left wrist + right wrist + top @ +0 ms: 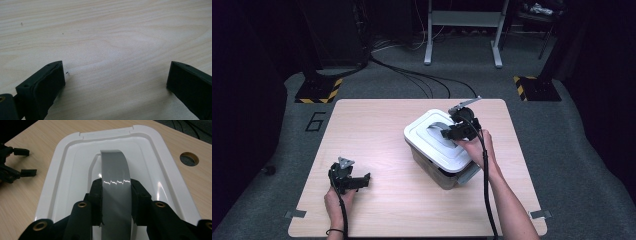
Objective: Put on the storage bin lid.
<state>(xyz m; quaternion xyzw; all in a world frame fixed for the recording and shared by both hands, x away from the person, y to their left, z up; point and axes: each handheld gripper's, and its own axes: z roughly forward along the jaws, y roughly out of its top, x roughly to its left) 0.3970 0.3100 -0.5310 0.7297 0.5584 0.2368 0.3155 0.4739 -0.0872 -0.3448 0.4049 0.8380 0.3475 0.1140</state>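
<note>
A clear storage box (438, 172) with a white lid (428, 139) stands on the right half of the wooden table (372, 130). My right gripper (451, 131) is shut on the lid's grey arched handle (437, 126). In the right gripper view, the black pads (96, 195) press both sides of the handle (114, 165), with the lid (72, 167) below. My left gripper (362, 181) rests low at the table's front left, open, jaws pointing right. In the left gripper view, that gripper (115, 82) has bare wood between its fingers. The right gripper view shows it (28, 162) far off.
A round hole (189, 158) is cut in the tabletop beyond the lid. Behind the table, black cables (422, 80) run over the grey floor between two bases with yellow-black tape (318, 91) and a metal stand (462, 30).
</note>
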